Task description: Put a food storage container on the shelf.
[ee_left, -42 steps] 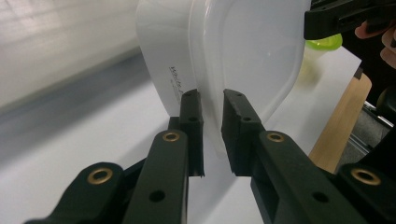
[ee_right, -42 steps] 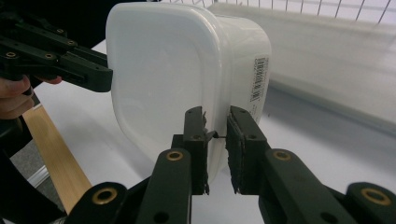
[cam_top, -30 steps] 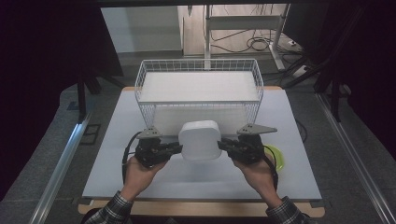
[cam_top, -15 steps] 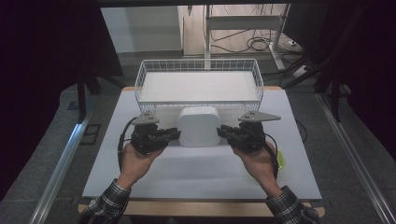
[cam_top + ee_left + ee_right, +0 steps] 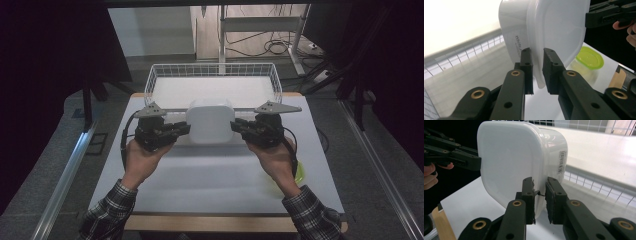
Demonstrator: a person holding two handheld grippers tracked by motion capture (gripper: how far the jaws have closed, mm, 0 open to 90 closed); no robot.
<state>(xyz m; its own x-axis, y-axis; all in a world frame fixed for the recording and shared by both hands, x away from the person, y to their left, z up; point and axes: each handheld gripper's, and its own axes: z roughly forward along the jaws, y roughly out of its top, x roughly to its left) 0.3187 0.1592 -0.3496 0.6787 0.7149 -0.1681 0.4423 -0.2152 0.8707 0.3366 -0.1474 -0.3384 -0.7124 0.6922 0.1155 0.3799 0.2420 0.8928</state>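
Tub (image 5: 210, 121) — pinched at opposite rims by the left gripper (image 5: 181, 131) and right gripper (image 5: 239, 128), jaws nearly closed on it — hangs above the table (image 5: 210, 175) beside the basket (image 5: 150, 82), likely mid-carry; next calls for level, matched motion

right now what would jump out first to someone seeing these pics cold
A white lidded plastic container held up at mid-table, its rim pinched on either side by the left gripper and the right gripper. Just beyond it sits a white wire basket. A green-lidded container lies on the table near the person's right hand.
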